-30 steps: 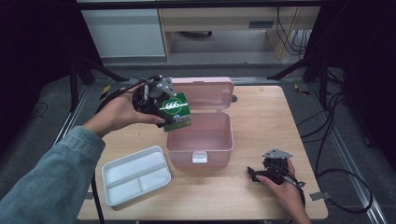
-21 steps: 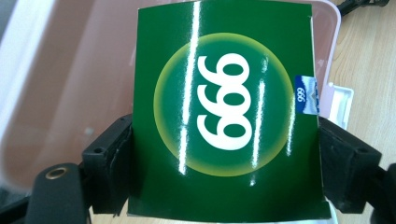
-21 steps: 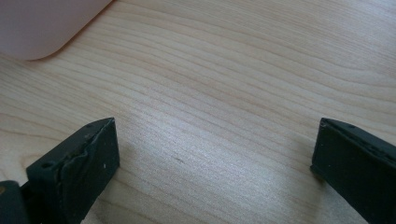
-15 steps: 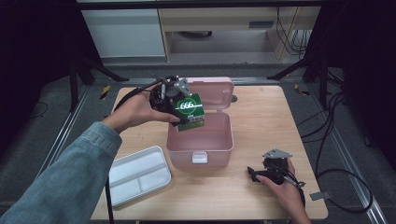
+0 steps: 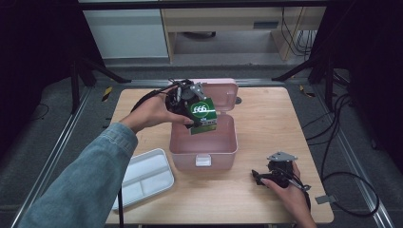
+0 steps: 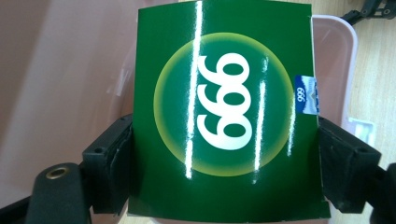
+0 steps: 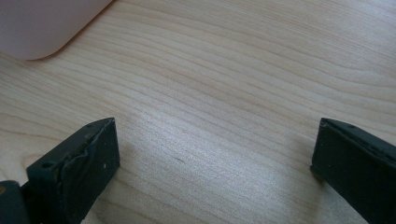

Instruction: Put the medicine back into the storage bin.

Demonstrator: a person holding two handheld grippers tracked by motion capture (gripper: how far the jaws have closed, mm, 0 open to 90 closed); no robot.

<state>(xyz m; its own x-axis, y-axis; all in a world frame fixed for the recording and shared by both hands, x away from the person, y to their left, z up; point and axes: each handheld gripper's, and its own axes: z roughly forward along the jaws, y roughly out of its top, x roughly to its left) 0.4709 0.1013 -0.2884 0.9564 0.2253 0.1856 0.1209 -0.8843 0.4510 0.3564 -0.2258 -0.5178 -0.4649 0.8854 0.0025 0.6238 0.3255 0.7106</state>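
1. The table [image 5: 266, 118] is pale wood, with the person's arms coming in from its near edge.
2. The pink box [image 5: 223, 145] stands open at the middle of the table, its lid [image 5: 223, 92] tilted up at the far side. Its rounded corner also shows at the top left of the right gripper view.
3. A white tray [image 5: 145, 178] with compartments lies on the table near the box's front left corner, apart from it.
4. The green carton [image 5: 203, 115], marked "666" in white on a yellow-edged circle, hangs over the box's far left part, at about rim height. In the left gripper view the box's pink inside lies behind it.
5. The left gripper [image 5: 190, 102] is clamped on the carton, one black jaw pressed on each side of it, set wide.
6. The right gripper [image 5: 266, 178] rests on the table near the box's front right corner, apart from it. Its jaws stand well apart over bare wood with nothing between them.
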